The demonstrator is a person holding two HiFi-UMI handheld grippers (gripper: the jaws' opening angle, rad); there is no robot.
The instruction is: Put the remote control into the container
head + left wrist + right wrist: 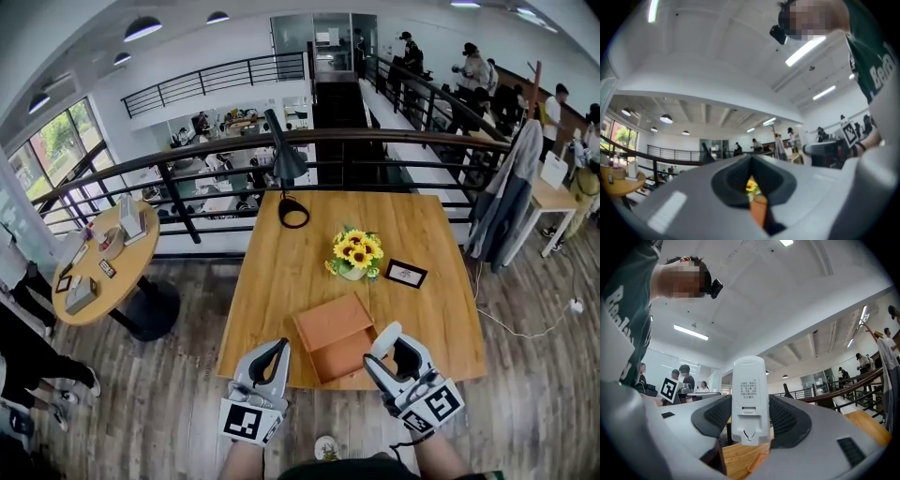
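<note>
The right gripper [396,358] clamps the white remote control [749,394] upright at the near right corner of the container [328,328], the left gripper [270,359] hangs nearly closed and empty, so the remote should, I think, be lowered flat inside before the jaws release.

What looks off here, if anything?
Only the container: it lies turned at an angle to the table edges, near the front. Nothing spilled or damaged. Remote sits clamped in the right gripper.
</note>
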